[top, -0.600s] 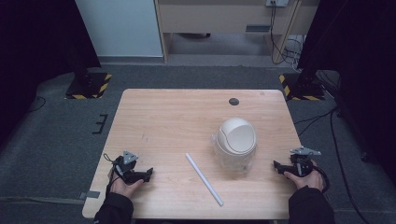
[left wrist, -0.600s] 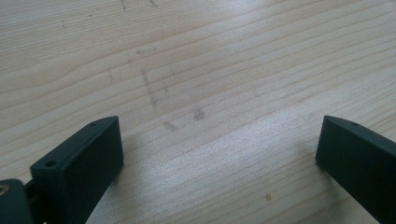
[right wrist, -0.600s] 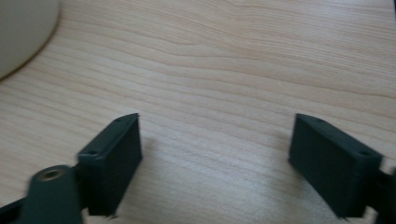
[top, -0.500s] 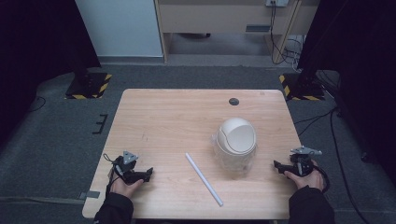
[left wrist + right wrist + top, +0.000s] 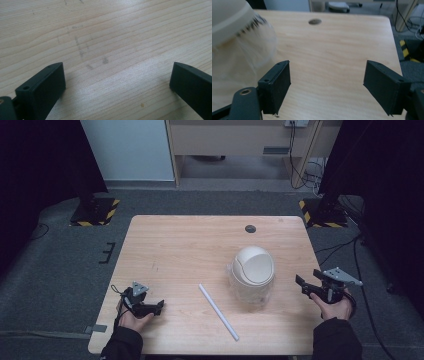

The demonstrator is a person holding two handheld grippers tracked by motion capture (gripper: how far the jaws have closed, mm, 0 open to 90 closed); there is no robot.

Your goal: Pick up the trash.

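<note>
Left tongs (image 5: 159, 304), near-left desk (image 5: 175, 250) corner: wide open, empty. Right tongs (image 5: 301, 283), right edge, beside swing-lid bin (image 5: 252, 277): wide open, empty.

The table (image 5: 175, 250) is pale wood with fine grain lines and a small dark round spot (image 5: 250, 228). A cream-lidded, frosted clear bin (image 5: 251, 277) stands near a white straw (image 5: 218, 304). Both grippers, left (image 5: 159, 304) and right (image 5: 301, 281), are black with grey plates; yellow-and-black stripes mark the floor stands (image 5: 95, 212).

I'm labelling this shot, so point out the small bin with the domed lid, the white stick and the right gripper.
bin (image 5: 253, 265), high view, domed lid.
white stick (image 5: 218, 304), high view, mid-length.
right gripper (image 5: 327, 80), right gripper view, gap between open jaws.
</note>
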